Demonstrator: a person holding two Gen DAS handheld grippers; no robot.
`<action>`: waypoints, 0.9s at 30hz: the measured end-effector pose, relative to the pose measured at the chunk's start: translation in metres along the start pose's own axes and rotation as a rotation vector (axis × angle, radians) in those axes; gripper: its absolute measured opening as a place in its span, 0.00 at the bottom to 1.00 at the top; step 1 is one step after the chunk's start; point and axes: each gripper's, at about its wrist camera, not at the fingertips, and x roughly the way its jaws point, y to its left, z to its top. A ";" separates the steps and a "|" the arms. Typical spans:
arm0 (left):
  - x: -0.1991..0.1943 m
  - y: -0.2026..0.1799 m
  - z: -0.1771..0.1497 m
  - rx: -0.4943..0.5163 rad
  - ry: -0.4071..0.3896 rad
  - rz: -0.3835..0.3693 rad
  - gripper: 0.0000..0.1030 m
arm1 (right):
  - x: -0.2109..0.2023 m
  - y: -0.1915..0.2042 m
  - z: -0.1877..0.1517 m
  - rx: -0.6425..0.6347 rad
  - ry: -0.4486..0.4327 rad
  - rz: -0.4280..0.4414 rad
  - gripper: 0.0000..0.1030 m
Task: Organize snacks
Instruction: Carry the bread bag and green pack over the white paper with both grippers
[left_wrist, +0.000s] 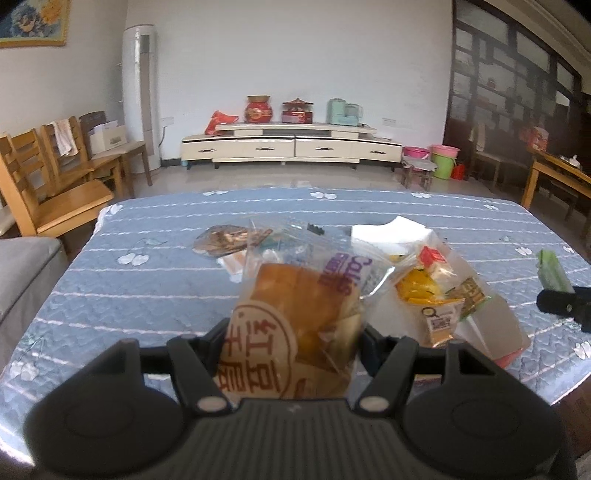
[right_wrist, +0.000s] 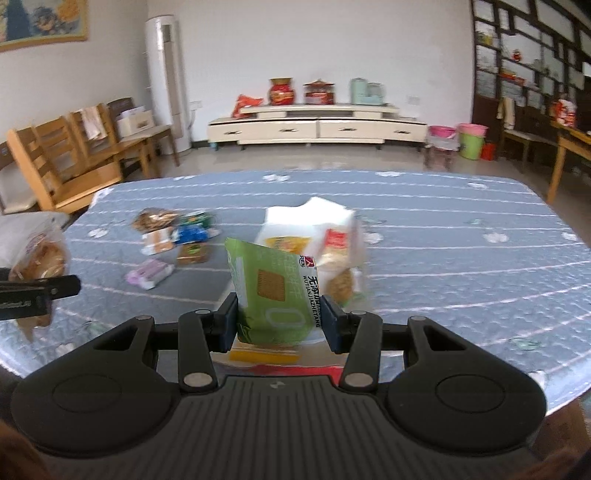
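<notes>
A clear-wrapped golden bread bun with red lettering (left_wrist: 295, 325) is pinched between the jaws of the left gripper (left_wrist: 293, 343), raised above the blue quilted tablecloth with white stripes (left_wrist: 147, 288). To its right, the right gripper (right_wrist: 279, 319) clamps a green cracker packet (right_wrist: 273, 291) (print partly legible). A white plastic bag of snacks (right_wrist: 314, 225) sits just beyond; loose small snack packets (right_wrist: 173, 236) lie far left.
</notes>
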 end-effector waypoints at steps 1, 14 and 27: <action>0.001 -0.002 0.001 0.003 0.000 -0.007 0.66 | -0.001 -0.004 0.000 0.007 -0.003 -0.009 0.55; 0.025 -0.048 0.020 0.069 0.006 -0.110 0.66 | 0.008 -0.025 0.000 0.050 0.000 -0.056 0.55; 0.057 -0.089 0.038 0.131 0.019 -0.161 0.66 | 0.035 -0.027 0.020 0.049 -0.002 -0.028 0.55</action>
